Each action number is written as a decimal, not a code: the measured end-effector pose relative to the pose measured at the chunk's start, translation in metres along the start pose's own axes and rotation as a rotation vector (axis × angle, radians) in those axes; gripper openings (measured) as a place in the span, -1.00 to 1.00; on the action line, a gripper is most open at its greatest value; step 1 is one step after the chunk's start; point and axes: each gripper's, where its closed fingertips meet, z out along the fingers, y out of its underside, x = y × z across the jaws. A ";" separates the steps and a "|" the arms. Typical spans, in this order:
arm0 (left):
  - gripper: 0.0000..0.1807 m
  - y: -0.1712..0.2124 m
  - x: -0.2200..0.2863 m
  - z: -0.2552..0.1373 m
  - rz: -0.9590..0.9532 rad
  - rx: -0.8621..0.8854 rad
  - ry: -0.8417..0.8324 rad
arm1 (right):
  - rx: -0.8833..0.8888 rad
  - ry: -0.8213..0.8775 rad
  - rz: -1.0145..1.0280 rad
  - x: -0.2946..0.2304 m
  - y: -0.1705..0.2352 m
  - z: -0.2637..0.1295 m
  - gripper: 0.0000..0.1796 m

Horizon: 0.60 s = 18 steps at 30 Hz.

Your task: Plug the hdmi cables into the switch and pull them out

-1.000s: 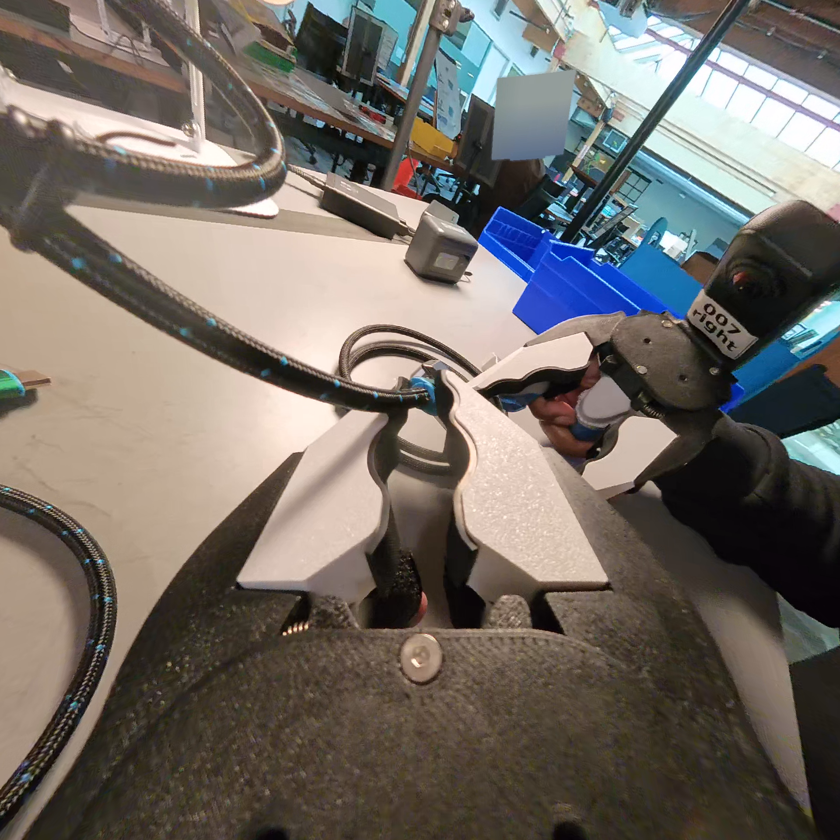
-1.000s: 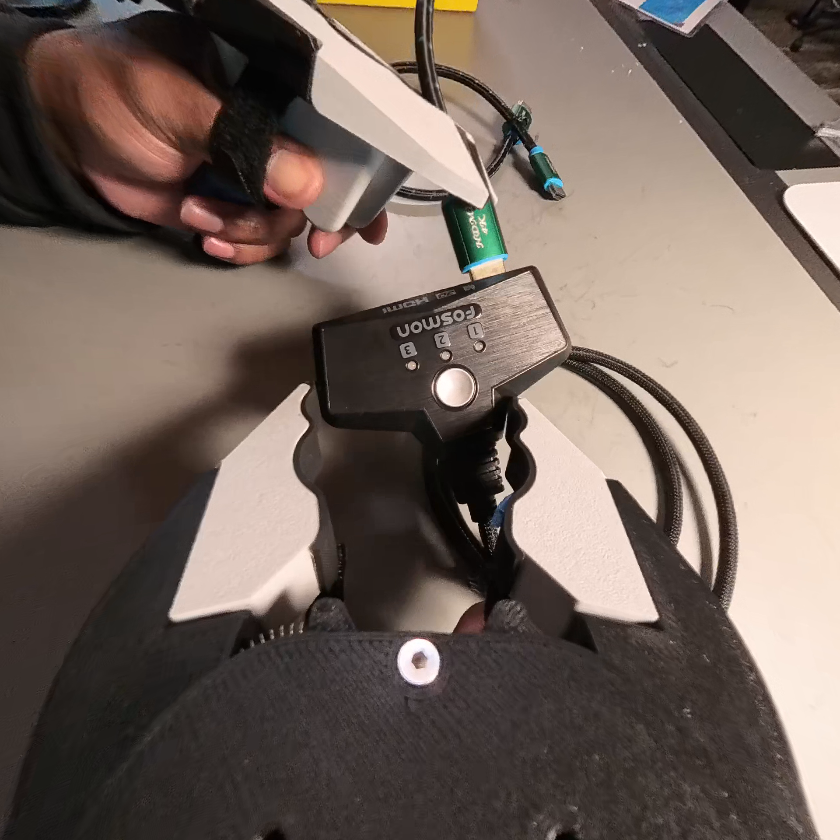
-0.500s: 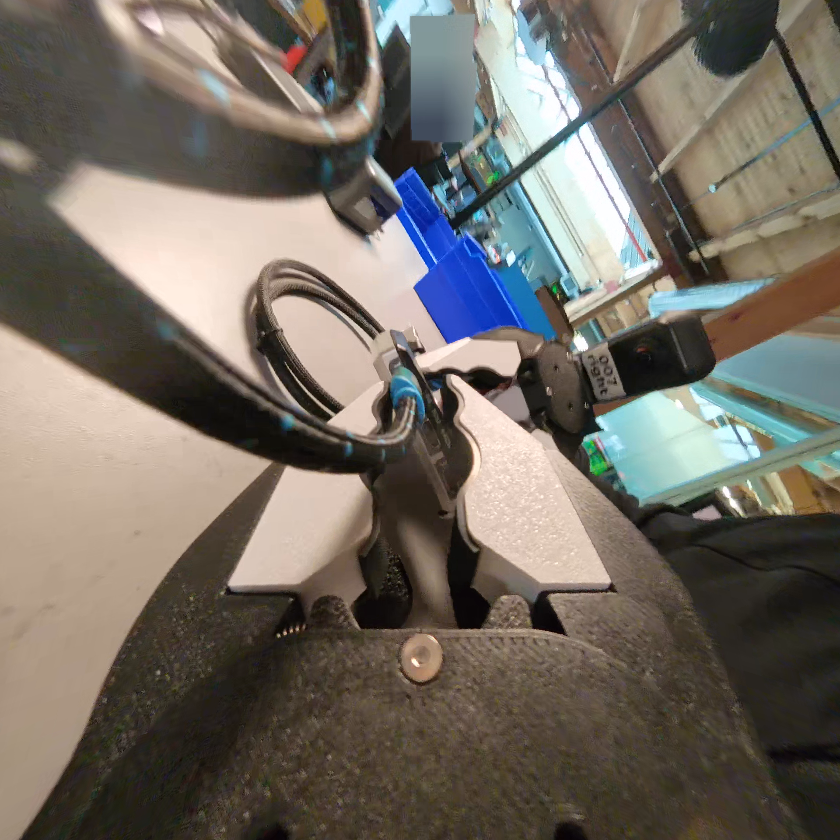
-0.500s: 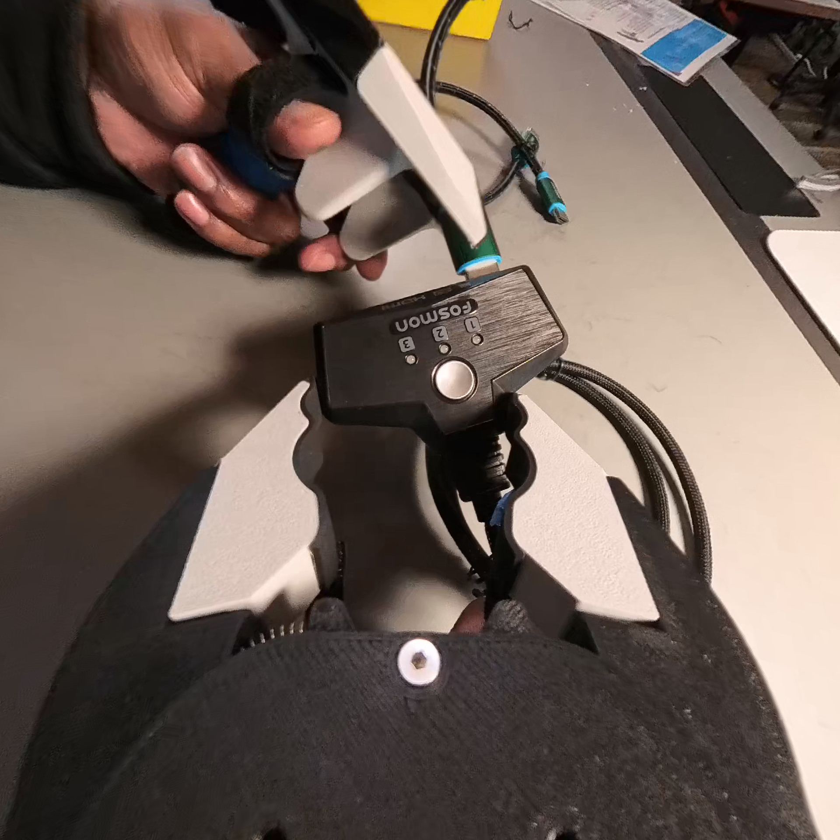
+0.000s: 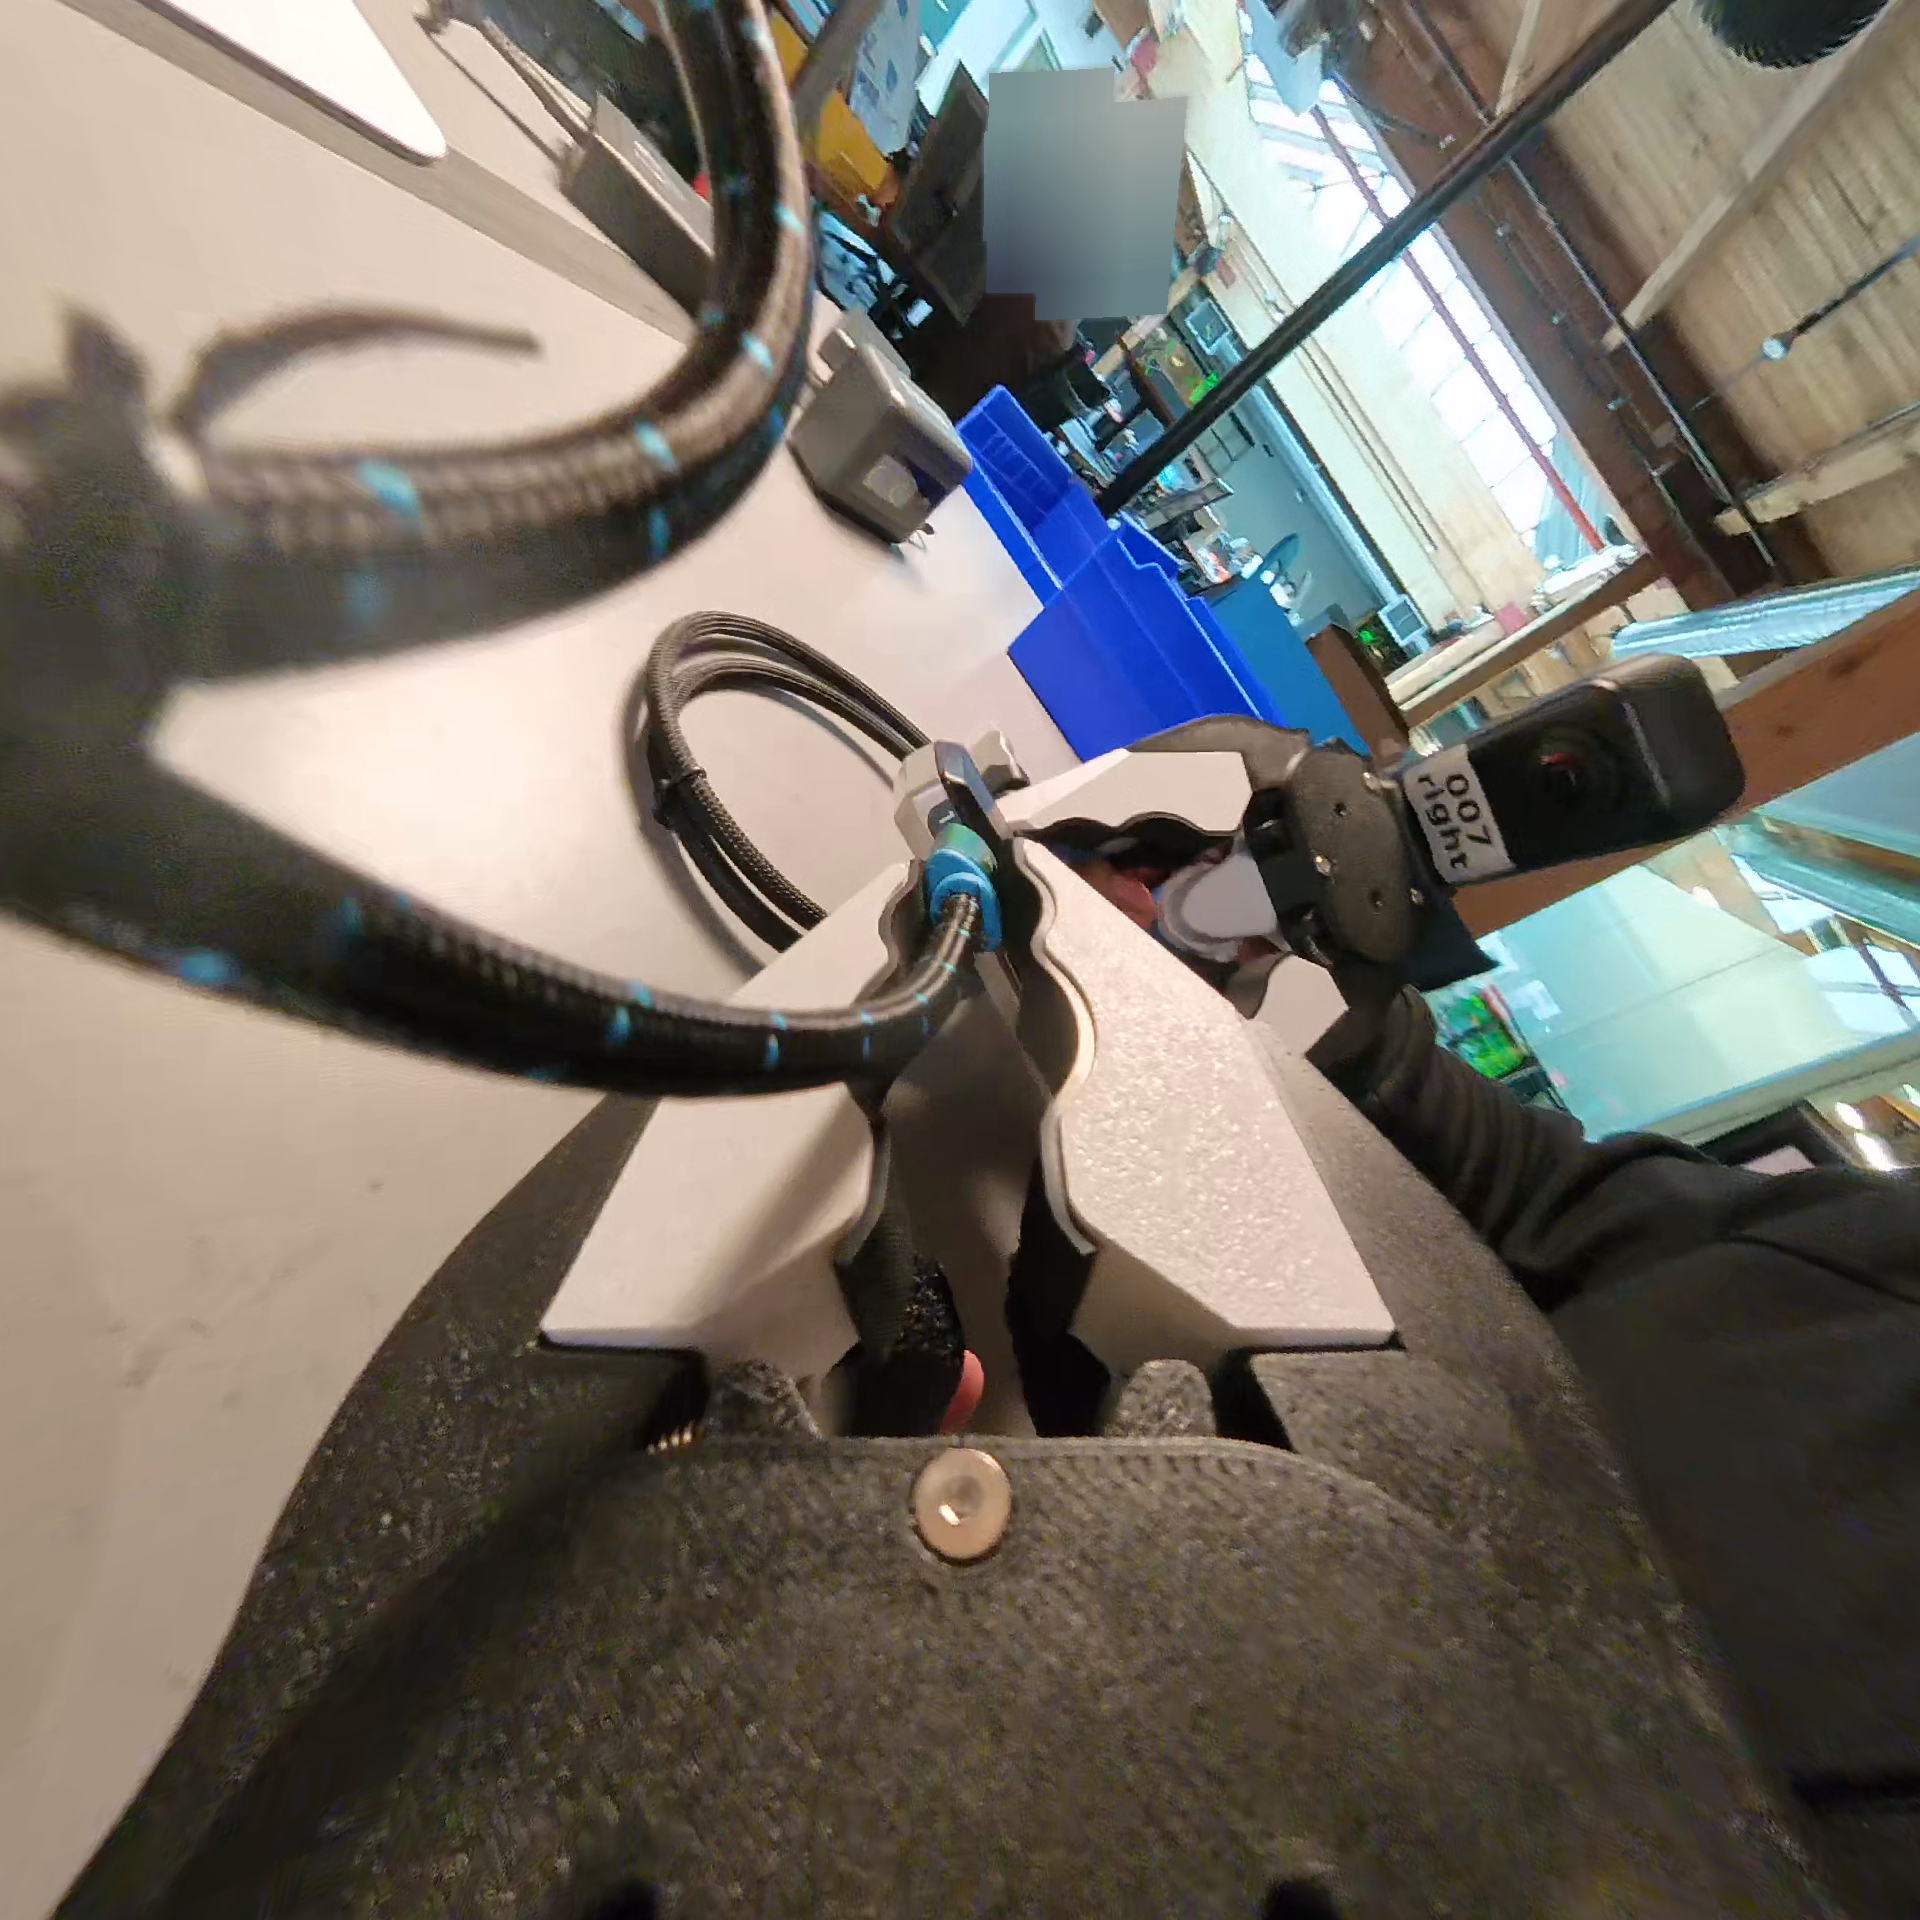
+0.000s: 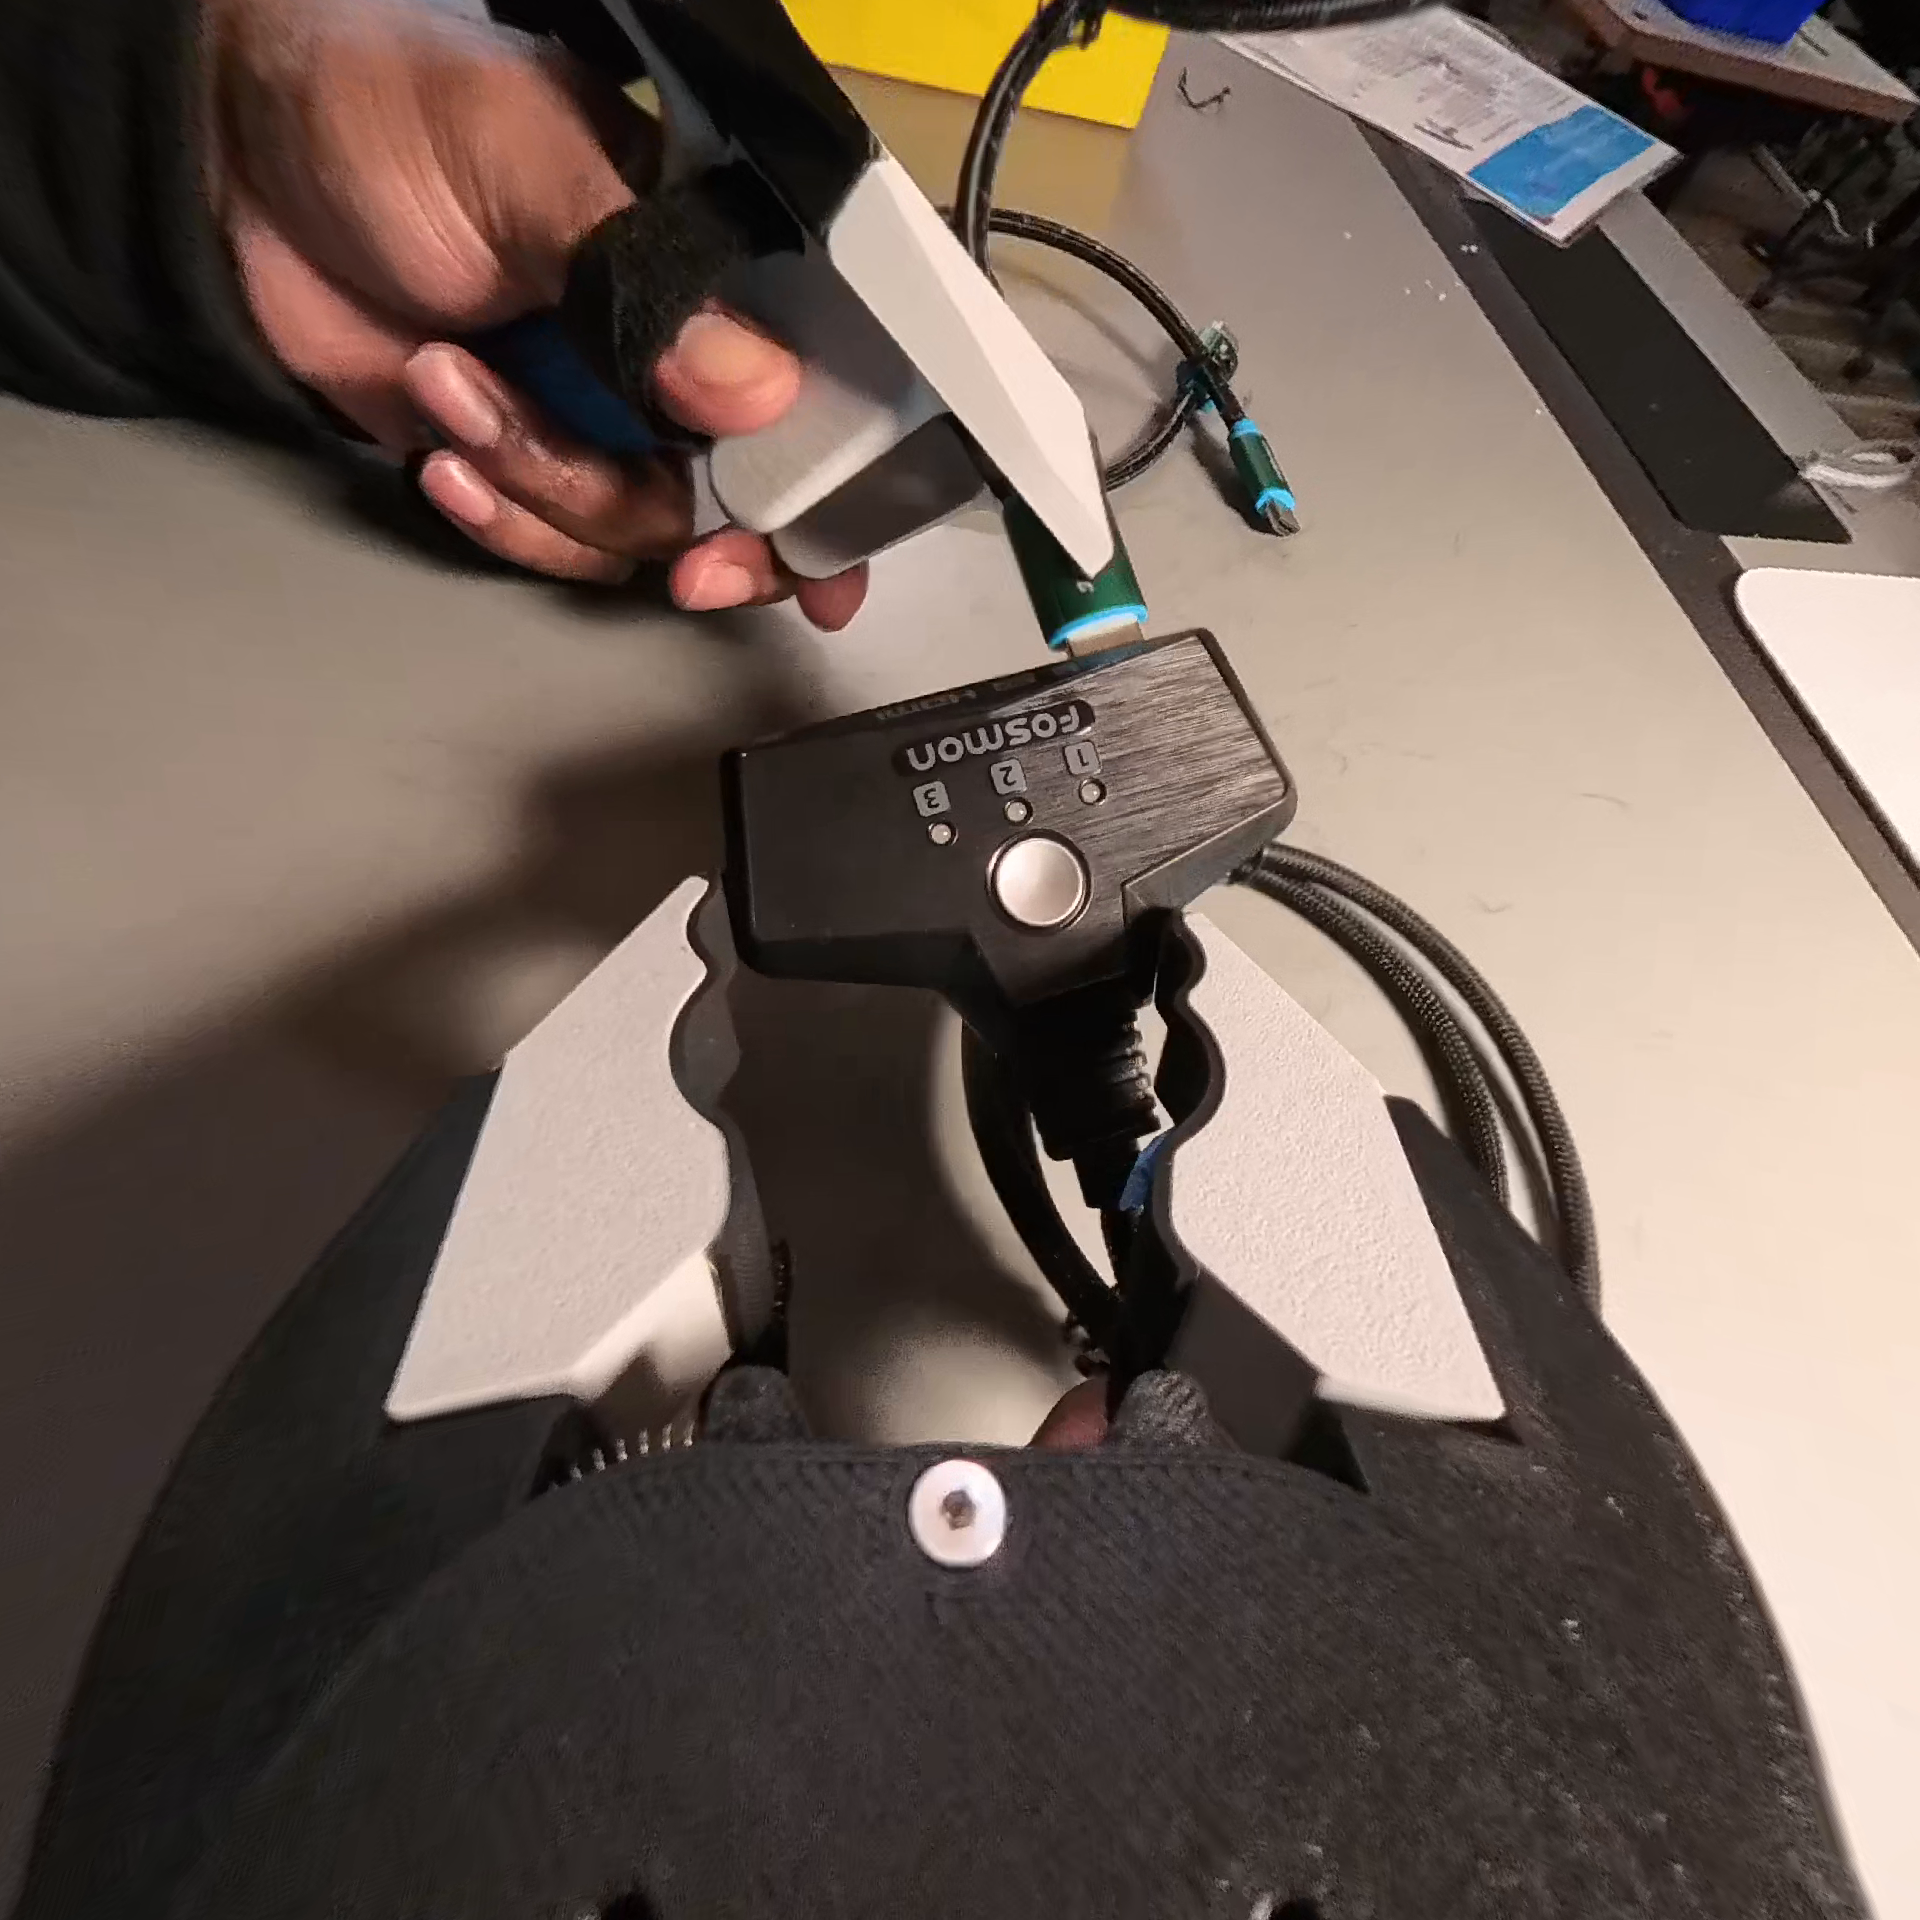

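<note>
Green HDMI plug (image 6: 1081,594) clamped by left gripper (image 5: 982,894), tip at switch (image 6: 1013,805) port; switch neck pinched by right gripper (image 6: 940,940).

Workshop, blue storage bins (image 5: 1122,634), cluttered benches (image 5: 894,197), skylit timber roof (image 5: 1714,239)

Green, blue-ringed HDMI plug (image 6: 1081,592) meets the far edge of the black three-port switch (image 6: 1018,800) on the table.

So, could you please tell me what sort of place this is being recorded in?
Most likely a workshop or lab: blue storage bins stand past the grey worktable, with cluttered workbenches and high windows behind.
</note>
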 end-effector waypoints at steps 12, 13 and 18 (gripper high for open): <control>-0.83 0.000 -0.006 -0.002 -0.027 -0.006 -0.025 | -0.022 0.051 -0.036 0.001 0.004 0.009 -0.07; -0.83 0.000 -0.005 -0.002 -0.028 -0.003 -0.018 | -0.014 0.061 -0.042 0.002 0.003 0.009 -0.07; -0.69 0.001 0.003 -0.007 0.163 -0.058 0.001 | 0.068 0.030 -0.013 0.004 -0.008 -0.001 -0.07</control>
